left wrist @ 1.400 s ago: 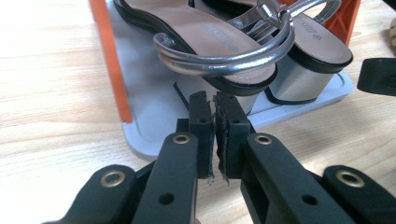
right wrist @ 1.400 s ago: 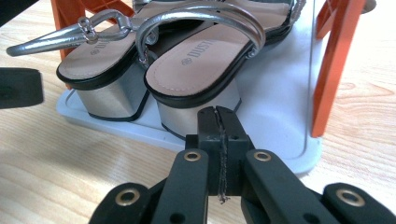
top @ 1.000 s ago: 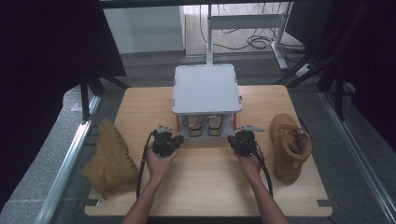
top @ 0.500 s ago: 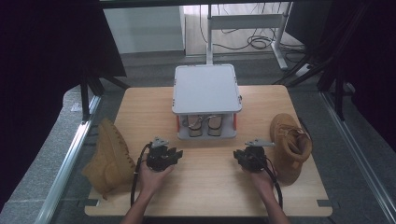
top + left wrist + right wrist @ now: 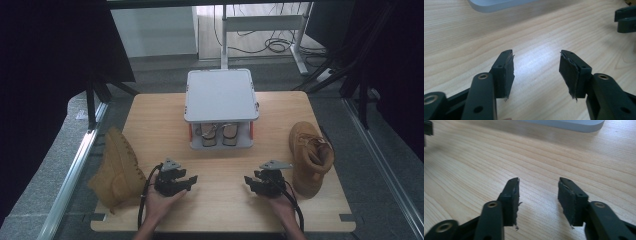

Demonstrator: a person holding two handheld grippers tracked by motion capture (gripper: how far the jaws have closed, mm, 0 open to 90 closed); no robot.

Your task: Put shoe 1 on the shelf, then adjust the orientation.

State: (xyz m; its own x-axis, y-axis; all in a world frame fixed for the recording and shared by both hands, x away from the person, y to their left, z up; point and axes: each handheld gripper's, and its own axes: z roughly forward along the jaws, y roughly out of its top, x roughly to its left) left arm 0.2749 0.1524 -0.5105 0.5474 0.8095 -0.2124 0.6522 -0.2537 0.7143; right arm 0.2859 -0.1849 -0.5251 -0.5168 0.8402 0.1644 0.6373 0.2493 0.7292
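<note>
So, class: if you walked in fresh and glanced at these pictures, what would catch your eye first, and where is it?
Probably the two tan boots: one boot lies at the table's left edge, the other boot near the right edge. Between them, at the back of the wooden table, stands a grey two-level rack with a pair of shoes under its top. In front, the left gripper and right gripper hover with jaws open, holding nothing.

Both hands pulled back from the grey stand [image 5: 221, 95] twd 6 o'clock; left gripper [image 5: 189, 183] & right gripper [image 5: 251, 183] jaws just opened, nothing between.
</note>
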